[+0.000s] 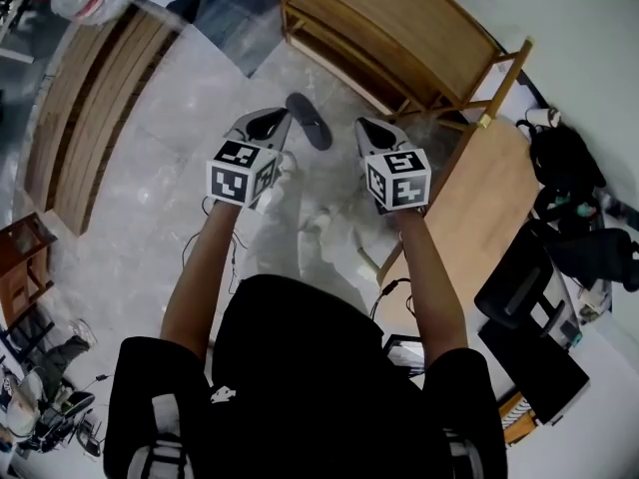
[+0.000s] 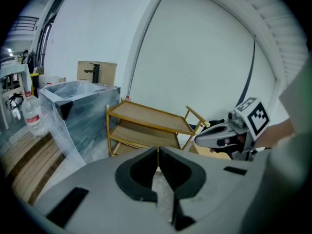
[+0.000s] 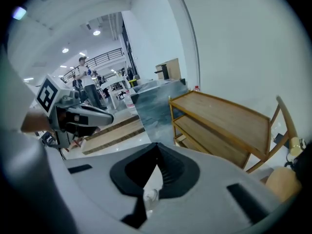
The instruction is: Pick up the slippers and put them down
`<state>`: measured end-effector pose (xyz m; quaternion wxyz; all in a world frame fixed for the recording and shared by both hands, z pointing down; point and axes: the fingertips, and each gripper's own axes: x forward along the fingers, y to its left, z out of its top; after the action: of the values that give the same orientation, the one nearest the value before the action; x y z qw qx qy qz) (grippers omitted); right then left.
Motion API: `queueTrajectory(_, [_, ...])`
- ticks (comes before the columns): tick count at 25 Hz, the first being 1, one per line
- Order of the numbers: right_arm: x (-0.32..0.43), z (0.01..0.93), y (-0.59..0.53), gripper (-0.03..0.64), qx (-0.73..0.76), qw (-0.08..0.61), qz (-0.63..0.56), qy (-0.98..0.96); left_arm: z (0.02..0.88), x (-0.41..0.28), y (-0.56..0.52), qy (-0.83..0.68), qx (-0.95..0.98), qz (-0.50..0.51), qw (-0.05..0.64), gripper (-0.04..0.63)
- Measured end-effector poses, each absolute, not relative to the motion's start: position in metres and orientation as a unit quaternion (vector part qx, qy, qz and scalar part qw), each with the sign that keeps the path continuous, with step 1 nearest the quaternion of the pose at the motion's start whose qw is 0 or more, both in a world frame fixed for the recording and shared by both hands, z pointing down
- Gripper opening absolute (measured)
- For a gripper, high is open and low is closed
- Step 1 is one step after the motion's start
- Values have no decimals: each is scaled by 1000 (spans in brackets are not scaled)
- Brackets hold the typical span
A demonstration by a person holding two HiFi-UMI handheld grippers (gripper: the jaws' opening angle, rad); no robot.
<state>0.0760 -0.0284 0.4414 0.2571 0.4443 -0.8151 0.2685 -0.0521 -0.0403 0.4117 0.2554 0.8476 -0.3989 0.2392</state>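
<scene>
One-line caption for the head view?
Left gripper and right gripper, both shut, flank a dark grey slipper on the pale floor by a wooden rack.

The left forearm (image 1: 200, 267) and right forearm (image 1: 431, 282) stretch forward side by side, nearly parallel. The left tool (image 1: 262, 126) and right tool (image 1: 373, 131) sit level with each other, a gap between them, both angled forward and down. Each tool's jaws are closed tip to tip, with nothing gripped.
</scene>
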Motion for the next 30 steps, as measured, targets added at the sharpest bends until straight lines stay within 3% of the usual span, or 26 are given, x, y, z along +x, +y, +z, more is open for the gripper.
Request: queueTrajectory(30, [77,194,98,0,453,127,88,-878,190,-30,107,-434,885,117,117,12])
